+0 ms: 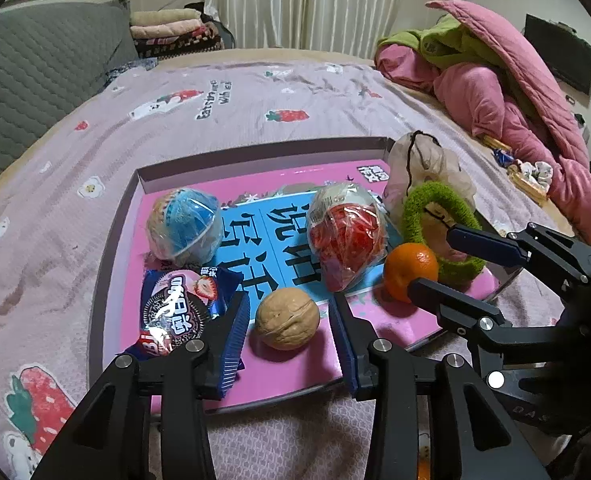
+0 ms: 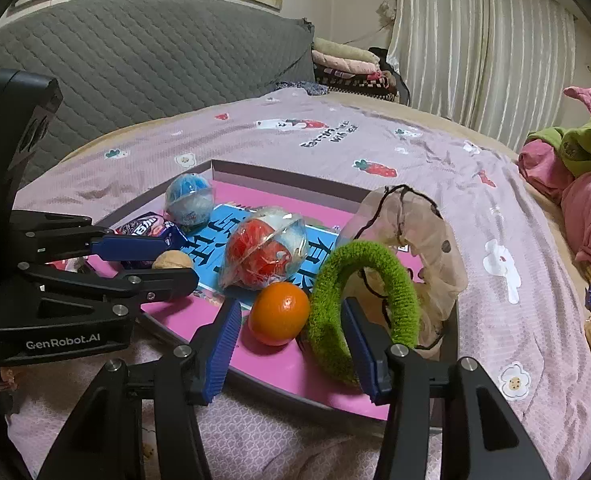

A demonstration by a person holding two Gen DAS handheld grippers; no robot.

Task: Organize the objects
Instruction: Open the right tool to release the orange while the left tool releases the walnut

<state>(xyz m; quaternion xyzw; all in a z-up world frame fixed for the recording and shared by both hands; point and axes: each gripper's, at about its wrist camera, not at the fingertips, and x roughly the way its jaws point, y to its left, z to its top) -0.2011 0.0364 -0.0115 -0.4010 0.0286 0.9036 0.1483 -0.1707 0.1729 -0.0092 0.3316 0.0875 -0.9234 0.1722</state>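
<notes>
Behind everything hang pale pleated curtains (image 2: 475, 40), and a grey quilted headboard (image 2: 155, 60) stands at the far edge of the bed. Its lilac sheet with strawberry prints (image 1: 255, 92) carries a shallow pink cardboard tray with a blue printed panel (image 1: 155, 184).

On the tray lie a blue toy ball in clear plastic wrap (image 1: 184, 226), a red toy ball in clear plastic wrap (image 1: 347, 236), a small round orange mandarin (image 1: 409, 266), a beige walnut (image 1: 287, 318) and a blue cookie packet with a strawberry picture (image 1: 183, 312). A fuzzy green hair ring (image 2: 363, 300) stands at the tray's right end, and a sheer beige scrunchie with a thin black cord (image 2: 419, 240) leans behind it, touching it.

The left gripper (image 1: 289, 332) is spread wide, with one blue pad at each side of the walnut and not touching it; its left finger covers part of the cookie packet. The right gripper (image 2: 291, 344) is also wide open. The mandarin sits between its fingers, and its right finger is inside the green ring, hiding the ring's lower part. I cannot tell if this finger touches the ring.

A pink quilt with a green cloth (image 1: 495, 80) is piled at the right. Small wrappers beside it are too blurred to identify. The printing on the tray is partly hidden by the objects.
</notes>
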